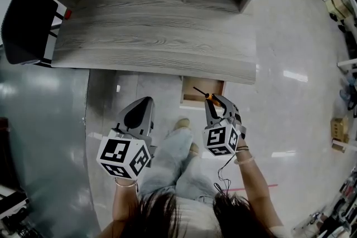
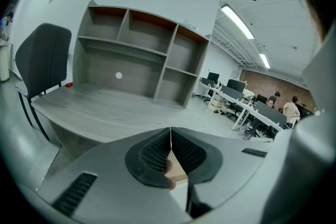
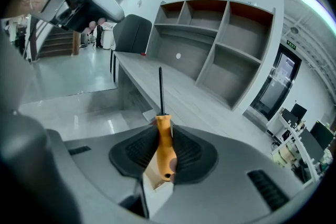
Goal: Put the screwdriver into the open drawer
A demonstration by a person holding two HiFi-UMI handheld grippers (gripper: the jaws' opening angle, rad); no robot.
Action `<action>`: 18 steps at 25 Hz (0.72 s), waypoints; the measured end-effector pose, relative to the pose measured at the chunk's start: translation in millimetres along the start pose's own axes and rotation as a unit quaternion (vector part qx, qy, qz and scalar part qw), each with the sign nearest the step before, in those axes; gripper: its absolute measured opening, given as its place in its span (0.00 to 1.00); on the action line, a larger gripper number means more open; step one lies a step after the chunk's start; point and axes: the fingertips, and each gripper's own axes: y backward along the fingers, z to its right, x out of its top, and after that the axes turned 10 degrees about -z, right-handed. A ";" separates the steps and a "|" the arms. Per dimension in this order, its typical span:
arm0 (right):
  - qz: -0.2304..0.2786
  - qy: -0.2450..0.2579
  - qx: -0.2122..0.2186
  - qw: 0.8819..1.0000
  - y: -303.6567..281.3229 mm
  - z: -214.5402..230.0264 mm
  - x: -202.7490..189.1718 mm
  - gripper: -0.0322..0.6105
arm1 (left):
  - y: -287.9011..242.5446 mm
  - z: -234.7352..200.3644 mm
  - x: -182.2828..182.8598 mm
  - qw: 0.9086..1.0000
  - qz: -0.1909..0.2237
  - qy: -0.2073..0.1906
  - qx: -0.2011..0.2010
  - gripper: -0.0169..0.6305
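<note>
A screwdriver (image 1: 207, 96) with an orange handle (image 3: 165, 147) and a black shaft (image 3: 160, 89) sits between the jaws of my right gripper (image 1: 215, 101), which is shut on the handle. The shaft points forward and up past the fingertips. In the head view that gripper hangs just in front of the open wooden drawer (image 1: 195, 98) under the desk's front edge. My left gripper (image 1: 144, 104) is to the left of the drawer, below the desk edge. Its jaws are shut with nothing between them (image 2: 170, 136).
A grey wood-grain desk (image 1: 150, 36) carries an open shelf unit (image 2: 136, 55) at its back. A black chair (image 1: 28, 22) stands at the desk's left end. The person's legs and shoes (image 1: 181, 125) are on the glossy floor between the grippers. Office desks and people (image 2: 262, 105) are far to the right.
</note>
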 end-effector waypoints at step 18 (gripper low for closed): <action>-0.067 0.027 0.040 0.997 -82.7 -25.8 -47.3 0.21 | -24.1 -21.1 -22.6 1.000 -0.023 0.018 0.007 0.05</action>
